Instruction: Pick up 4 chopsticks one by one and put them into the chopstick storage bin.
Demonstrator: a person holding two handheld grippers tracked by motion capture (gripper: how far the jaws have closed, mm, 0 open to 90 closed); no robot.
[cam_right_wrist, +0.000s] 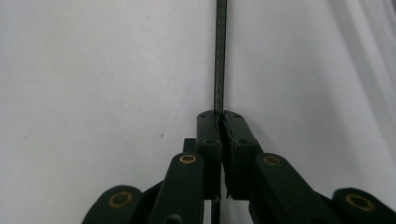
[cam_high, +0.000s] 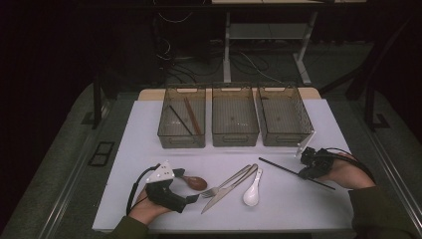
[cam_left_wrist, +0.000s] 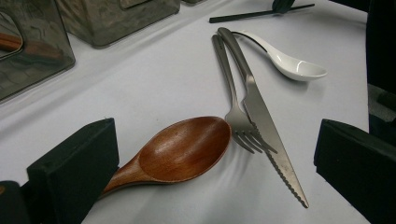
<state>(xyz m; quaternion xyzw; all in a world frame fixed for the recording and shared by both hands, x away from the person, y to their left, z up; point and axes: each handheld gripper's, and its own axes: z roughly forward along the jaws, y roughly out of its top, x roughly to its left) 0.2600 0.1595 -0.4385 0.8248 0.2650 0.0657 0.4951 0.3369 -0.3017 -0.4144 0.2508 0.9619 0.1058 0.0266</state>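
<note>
A: Right tool (cam_right_wrist: 219,122) state?
B: Clamped on the black chopstick (cam_right_wrist: 220,56), which lies flat on the white bench (cam_high: 149,149), right side.
A: Left tool (cam_high: 191,185)?
B: Jaws wide apart, holding nothing. Wooden spoon (cam_left_wrist: 182,149) lies between them, beside the fork (cam_left_wrist: 233,107).

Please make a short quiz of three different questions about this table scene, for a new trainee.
1. True or false: the right gripper is shut on the black chopstick.
2. Which utensil lies between the open jaws of the left gripper? A) white spoon B) wooden spoon C) knife
3. Fill in: the leftmost bin holds a black chopstick and a ____ one.

Key: 1 true; 2 B; 3 brown.
</note>
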